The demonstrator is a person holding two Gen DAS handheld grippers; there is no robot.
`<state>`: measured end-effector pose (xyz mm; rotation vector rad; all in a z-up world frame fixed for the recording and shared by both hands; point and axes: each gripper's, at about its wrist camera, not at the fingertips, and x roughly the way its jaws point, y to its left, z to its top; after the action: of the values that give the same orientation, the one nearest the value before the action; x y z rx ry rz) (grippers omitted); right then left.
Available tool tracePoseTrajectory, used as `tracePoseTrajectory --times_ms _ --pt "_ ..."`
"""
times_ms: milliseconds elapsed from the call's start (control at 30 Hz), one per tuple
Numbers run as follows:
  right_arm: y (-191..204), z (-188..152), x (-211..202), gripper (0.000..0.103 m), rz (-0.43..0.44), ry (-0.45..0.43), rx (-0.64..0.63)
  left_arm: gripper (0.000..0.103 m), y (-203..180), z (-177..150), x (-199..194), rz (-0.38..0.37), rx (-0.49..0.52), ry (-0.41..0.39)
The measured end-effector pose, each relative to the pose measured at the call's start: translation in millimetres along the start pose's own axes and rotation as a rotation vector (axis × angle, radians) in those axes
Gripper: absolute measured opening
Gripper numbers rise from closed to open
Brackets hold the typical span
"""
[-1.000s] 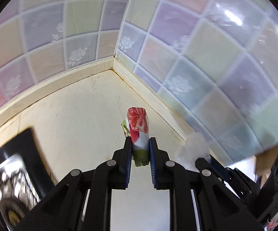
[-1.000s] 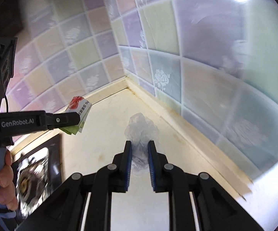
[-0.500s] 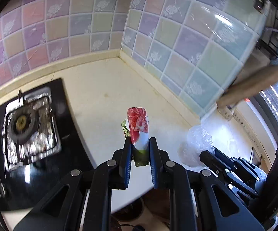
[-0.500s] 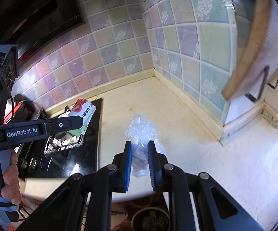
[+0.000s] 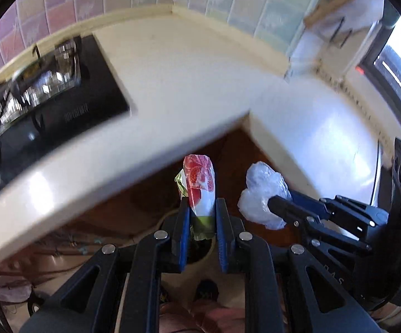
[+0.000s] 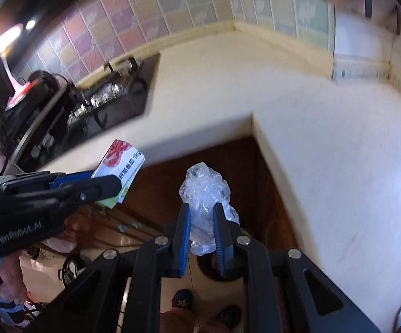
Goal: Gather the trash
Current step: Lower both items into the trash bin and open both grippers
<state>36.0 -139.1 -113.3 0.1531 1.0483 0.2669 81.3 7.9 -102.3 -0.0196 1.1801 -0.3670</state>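
Both pieces of trash are up in the air right now, off the cream worktop (image 5: 189, 83) and out over the inside corner where its two runs meet. The left hand-held gripper (image 5: 200, 211) is clamped on a tomato wrapper (image 5: 200, 183), a red, white and green packet sticking up from between the blue pads, which press on its lower green end. From the other camera you can read some print and "1kg" on that same wrapper (image 6: 120, 163).

The right hand-held gripper (image 6: 202, 216) is closed tight on a crumpled clear plastic bag (image 6: 203, 191), most of it bunched up above the fingertips, a bit hanging below. In the left view that bag (image 5: 261, 194) sits just to the right of the wrapper, close but not touching.

Under both grippers there's dark wooden cabinet front (image 6: 228, 161) and a tan floor. Straight below the bag there's a dark round opening (image 6: 217, 272), mostly hidden by the fingers, so I can't tell what it is. A black gas stove (image 5: 61, 94) sits in the worktop on the left, pastel tiles (image 6: 172, 5) behind it. Everything off the grippers is pretty blurred. A hand (image 6: 9, 280) holds the left gripper's handle.
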Motion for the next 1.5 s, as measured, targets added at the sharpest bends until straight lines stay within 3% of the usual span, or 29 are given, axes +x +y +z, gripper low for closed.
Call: tracePoseTrajectory --times_ms 200,367,600,700,733,800,833,867,933,1133,1500 --pt "5.2 -65.9 77.0 0.016 -0.062 0.131 -0.028 0.015 24.6 -64.1 85.8 -0.038 -0.033 0.145" --pt "-9.9 -115.4 152.0 0.016 -0.085 0.214 0.030 0.016 52.5 -108.7 173.0 -0.056 -0.056 0.230" --pt "-44.2 -158.8 252.3 0.017 -0.124 0.278 0.107 0.018 66.1 -141.6 273.0 -0.070 -0.015 0.292" --pt "-54.2 -165.7 283.0 0.021 -0.110 0.280 0.129 0.025 68.0 -142.8 298.7 -0.066 0.011 0.298" --pt "-57.3 -166.2 291.5 0.021 -0.105 0.283 0.144 0.032 69.3 -143.3 303.6 -0.062 0.016 0.297" --pt "-65.3 -167.0 304.7 0.029 -0.090 0.284 0.182 0.043 72.8 -140.5 310.1 -0.052 0.026 0.293" --pt "-67.4 -167.4 308.5 0.037 -0.092 0.287 0.191 0.055 75.2 -141.0 312.2 -0.044 0.034 0.296" --pt "-69.2 -167.7 311.5 0.040 -0.101 0.290 0.198 0.059 78.1 -142.0 313.0 -0.029 0.039 0.298" --pt "-69.9 -170.2 311.6 0.048 -0.102 0.285 0.212 0.077 82.7 -143.5 312.1 -0.008 0.042 0.302" --pt "-61.0 -170.7 298.7 0.051 -0.119 0.284 0.192 0.091 94.2 -144.6 293.1 0.031 0.045 0.297" --pt "-35.8 -147.6 251.5 0.062 -0.120 0.273 0.170 0.101 91.1 -137.3 219.4 0.060 0.015 0.248"
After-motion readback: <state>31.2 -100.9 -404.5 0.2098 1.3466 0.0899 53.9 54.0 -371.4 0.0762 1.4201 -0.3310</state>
